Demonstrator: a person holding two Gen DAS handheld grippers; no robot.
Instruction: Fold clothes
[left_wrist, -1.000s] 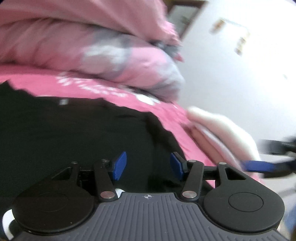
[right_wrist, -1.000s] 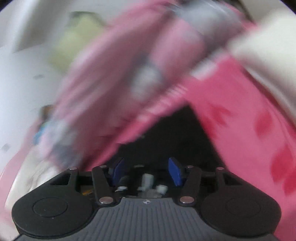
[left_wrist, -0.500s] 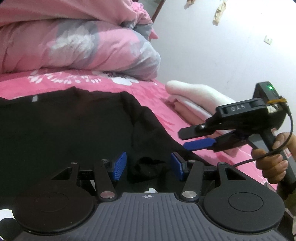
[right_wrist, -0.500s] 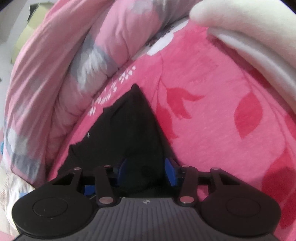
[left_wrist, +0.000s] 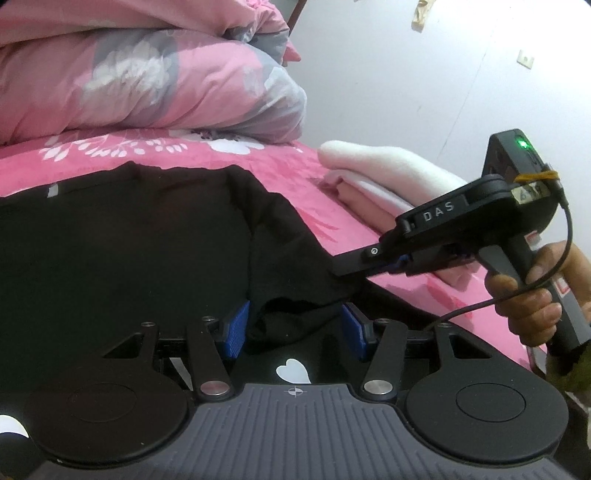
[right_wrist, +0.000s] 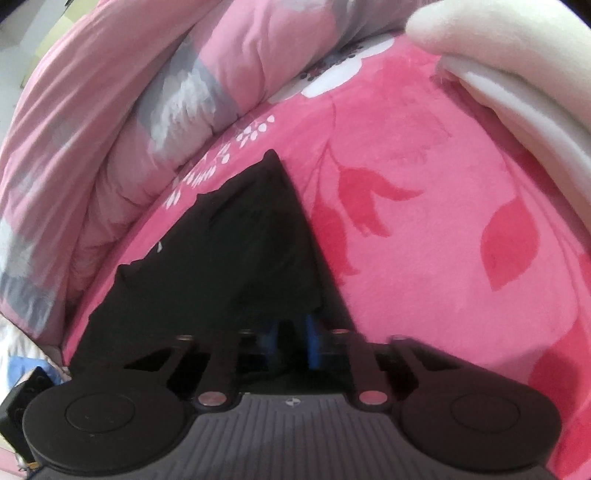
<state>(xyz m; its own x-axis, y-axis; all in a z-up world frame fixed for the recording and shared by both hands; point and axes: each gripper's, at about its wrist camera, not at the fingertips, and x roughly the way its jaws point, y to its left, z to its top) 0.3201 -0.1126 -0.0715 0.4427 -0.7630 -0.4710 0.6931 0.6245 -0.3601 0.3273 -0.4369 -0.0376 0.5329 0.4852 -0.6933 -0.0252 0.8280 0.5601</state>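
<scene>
A black garment (left_wrist: 129, 240) lies spread on the pink floral bedsheet (left_wrist: 291, 168). My left gripper (left_wrist: 294, 328) is open over its near edge. A bunched fold of the black cloth sits between the blue pads (left_wrist: 236, 328), untouched by either. In the left wrist view my right gripper (left_wrist: 343, 267) comes in from the right, held by a hand (left_wrist: 535, 295), and pinches the garment's right edge. The right wrist view shows that gripper (right_wrist: 293, 338) with jaws nearly together on the black garment (right_wrist: 240, 258), which runs away from it to a point.
A rolled pink and grey floral duvet (left_wrist: 147, 85) lies along the back of the bed. A folded stack of cream and white blankets (left_wrist: 388, 177) sits at the right, also in the right wrist view (right_wrist: 517, 74). A white wall (left_wrist: 406, 74) stands behind.
My right gripper dropped to the garment's right edge and shut on it. The left gripper stayed open and edged closer to the bunched fold.
</scene>
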